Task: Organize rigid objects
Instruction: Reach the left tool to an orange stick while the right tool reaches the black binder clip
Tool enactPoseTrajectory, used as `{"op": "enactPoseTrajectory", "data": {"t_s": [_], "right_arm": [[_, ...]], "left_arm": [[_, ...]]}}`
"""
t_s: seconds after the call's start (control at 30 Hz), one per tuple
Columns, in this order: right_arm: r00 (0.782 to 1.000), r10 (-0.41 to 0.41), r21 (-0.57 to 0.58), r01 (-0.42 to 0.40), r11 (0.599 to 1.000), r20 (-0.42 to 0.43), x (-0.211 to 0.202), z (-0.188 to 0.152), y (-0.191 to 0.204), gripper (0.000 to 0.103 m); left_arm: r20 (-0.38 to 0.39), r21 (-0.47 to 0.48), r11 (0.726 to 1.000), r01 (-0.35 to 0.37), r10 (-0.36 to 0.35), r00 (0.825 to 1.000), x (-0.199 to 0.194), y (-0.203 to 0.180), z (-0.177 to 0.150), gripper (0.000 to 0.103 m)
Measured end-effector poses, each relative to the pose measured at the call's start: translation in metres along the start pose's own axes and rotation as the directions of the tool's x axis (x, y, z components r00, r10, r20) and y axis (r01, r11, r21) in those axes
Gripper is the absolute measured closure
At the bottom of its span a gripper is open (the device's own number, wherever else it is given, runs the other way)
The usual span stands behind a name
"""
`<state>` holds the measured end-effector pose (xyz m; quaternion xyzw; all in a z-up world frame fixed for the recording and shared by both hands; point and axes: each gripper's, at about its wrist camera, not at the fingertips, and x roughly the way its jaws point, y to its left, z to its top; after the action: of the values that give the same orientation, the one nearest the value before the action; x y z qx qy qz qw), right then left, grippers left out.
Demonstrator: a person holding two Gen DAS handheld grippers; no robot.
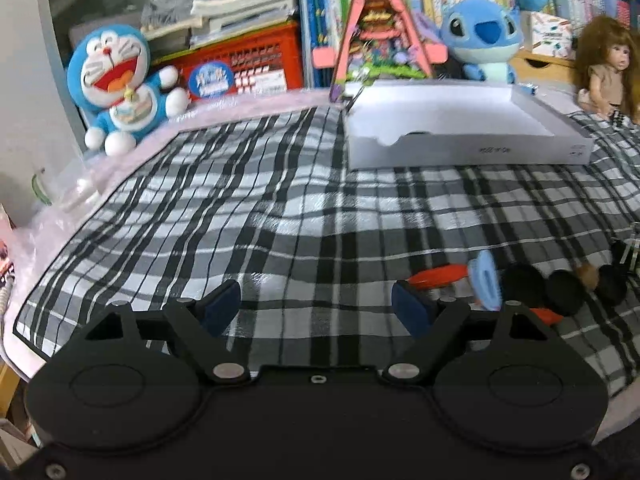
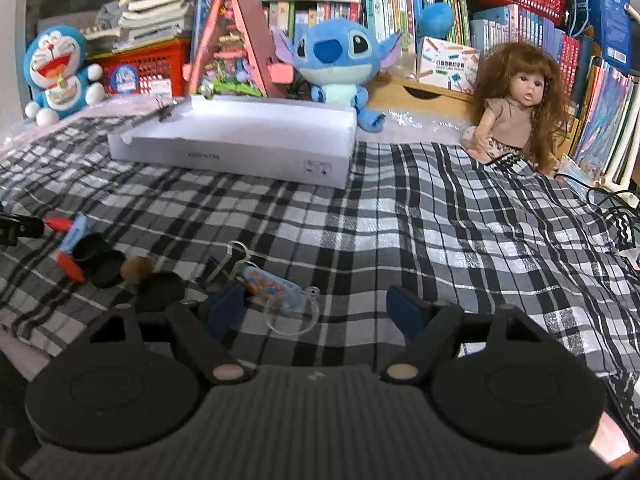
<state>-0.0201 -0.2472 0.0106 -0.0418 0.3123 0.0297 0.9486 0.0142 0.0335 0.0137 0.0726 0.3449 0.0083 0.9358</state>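
Your left gripper (image 1: 316,312) hangs over the black-and-white checked cloth (image 1: 280,216) with its blue-padded jaws spread wide and only cloth between them. Your right gripper (image 2: 316,314) is spread the same way, gripping nothing; a clear round plastic lid (image 2: 291,315) and an orange-and-blue printed packet (image 2: 272,285) lie between its pads, nearer the left one, and no pad presses on them.

The small items sit in a loose cluster on the cloth, to the right of your left gripper and to the left of your right one: three round black caps (image 2: 105,266), a red-orange strip (image 2: 70,266), a light blue flat piece (image 2: 75,232), a small brown ball (image 2: 134,269) and a black binder clip with wire handles (image 2: 226,260).

The shallow white cardboard box (image 2: 240,158) lies open farther back on the cloth, well apart from the cluster. Behind it stand a blue-and-white cat plush (image 2: 56,72), a pink A-frame toy house (image 2: 234,48), a blue alien plush (image 2: 340,56) and a long-haired brown doll (image 2: 520,108)
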Motion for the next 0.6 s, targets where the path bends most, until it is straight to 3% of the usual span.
{"op": "enactPoseTrajectory", "data": {"t_s": [0.03, 0.1, 0.17, 0.3, 0.4, 0.47, 0.6], "right_arm": [[1.0, 0.005, 0.002, -0.005, 1.0, 0.007, -0.003, 0.0, 0.002, 0.024], [1.0, -0.001, 0.025, 0.0, 1.0, 0.015, -0.008, -0.001, 0.007, 0.052], [1.0, -0.005, 0.062, 0.004, 0.998, 0.013, -0.011, -0.003, 0.012, 0.065], [0.999, 0.039, 0.108, -0.041, 0.993, 0.017, -0.017, -0.007, 0.021, 0.069], [0.999, 0.052, 0.119, -0.053, 0.991, 0.013, -0.017, -0.009, 0.027, 0.069], [0.998, 0.059, 0.136, -0.059, 0.989, 0.003, -0.014, -0.01, 0.028, 0.069], [0.998, 0.068, 0.17, -0.064, 0.983, -0.014, -0.009, -0.012, 0.03, 0.069]], "left_arm": [[0.013, 0.001, 1.0, 0.002, -0.002, 1.0, -0.004, -0.003, -0.001, 0.023], [0.033, 0.0, 1.0, 0.007, -0.007, 0.999, -0.01, -0.01, -0.002, 0.027], [0.051, -0.002, 1.0, 0.019, -0.018, 0.999, -0.016, -0.018, -0.003, 0.031], [0.05, 0.002, 0.999, 0.044, -0.044, 0.998, -0.014, -0.031, -0.005, 0.034], [0.027, -0.032, 0.998, 0.048, -0.047, 0.999, -0.006, -0.038, -0.007, 0.041], [0.013, -0.072, 0.996, 0.051, -0.05, 0.999, -0.002, -0.04, -0.008, 0.053], [0.032, -0.096, 0.993, 0.066, -0.063, 0.997, 0.0, -0.048, -0.009, 0.06]]}}
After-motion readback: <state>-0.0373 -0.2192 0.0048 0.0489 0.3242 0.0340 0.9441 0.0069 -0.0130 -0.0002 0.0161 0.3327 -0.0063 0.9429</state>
